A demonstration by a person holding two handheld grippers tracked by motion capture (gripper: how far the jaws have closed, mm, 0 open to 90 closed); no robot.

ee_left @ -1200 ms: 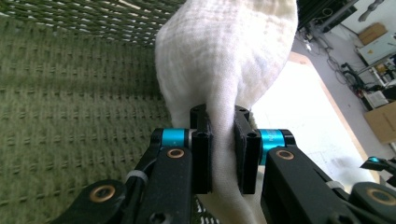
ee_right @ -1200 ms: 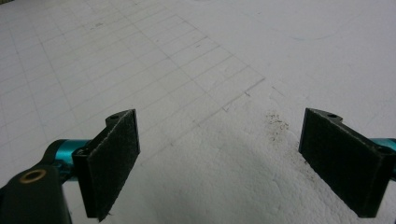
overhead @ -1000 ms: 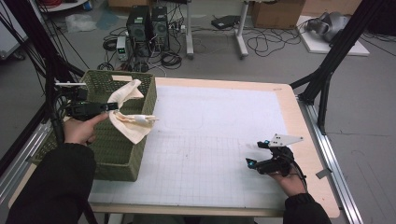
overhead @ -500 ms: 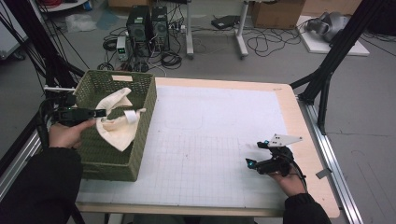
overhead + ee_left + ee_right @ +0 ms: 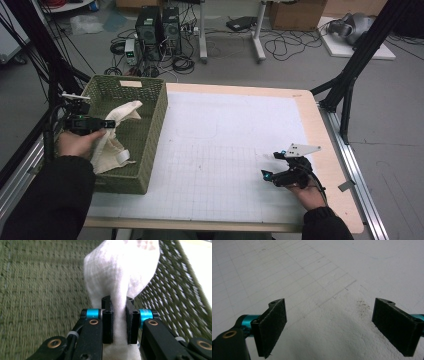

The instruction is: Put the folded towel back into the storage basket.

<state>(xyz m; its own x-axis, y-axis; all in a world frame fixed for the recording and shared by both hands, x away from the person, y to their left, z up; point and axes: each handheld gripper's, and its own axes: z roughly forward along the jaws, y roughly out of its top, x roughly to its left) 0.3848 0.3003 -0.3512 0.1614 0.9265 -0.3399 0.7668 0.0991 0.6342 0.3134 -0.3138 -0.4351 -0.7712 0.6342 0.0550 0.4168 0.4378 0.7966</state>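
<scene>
Lowered since the earlier high view, the cream cloth [image 5: 116, 137] now lies mostly inside the green woven basket [image 5: 150, 125] instead of hanging above its rim, and the left gripper [image 5: 102, 123] has come down with it to the basket's 9 o'clock edge. Left gripper: held in the person's left hand [image 5: 75, 142], jaws pinched on a fold of the cloth; in the left gripper view the two black pads [image 5: 107, 320] press the white fabric [image 5: 120, 272] from both sides, with the woven basket floor and wall [image 5: 37, 290] behind. Cloth: draped from the gripper toward 5 o'clock across the basket interior, one bunched end lying against the near wall, a second fold reaching toward 1 o'clock. Basket: standing at the 9 o'clock side of the counter [image 5: 225, 150], partly over the edge of the white gridded mat. Right gripper [image 5: 272, 170]: unchanged in place, resting near the 4 o'clock corner of the mat in the person's right hand [image 5: 307, 192], well apart from the basket; in the right gripper view its pads [image 5: 273, 325] stand spread wide with nothing between them, above the gridded mat surface [image 5: 317, 277].
</scene>
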